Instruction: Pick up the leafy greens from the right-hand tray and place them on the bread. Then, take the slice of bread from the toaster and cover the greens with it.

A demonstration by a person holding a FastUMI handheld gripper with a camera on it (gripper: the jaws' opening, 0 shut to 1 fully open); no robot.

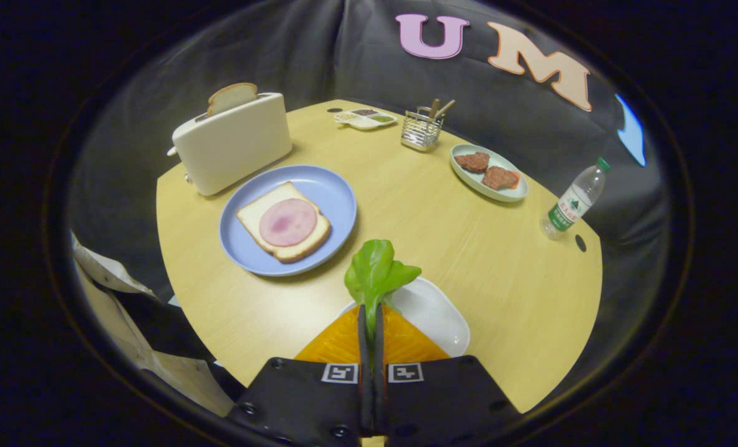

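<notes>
On the round pale-wood table [406,211] ringed by black cloth walls, the orange-fingered gripper [369,316] pinches the green leafy greens [376,276] above the white tray [434,310] at the near edge, while the ham-topped bread slice [284,221] lies on a blue plate [328,186] beside the white toaster [232,144] holding another bread slice [232,96] at the far left edge.

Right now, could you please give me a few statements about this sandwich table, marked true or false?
1. The tongs are shut on the leafy greens. True.
2. The bread on the blue plate carries a round slice of ham. True.
3. The toaster is empty. False: a bread slice stands in it.
4. The greens already lie on the ham. False: they are held above the white tray.
</notes>
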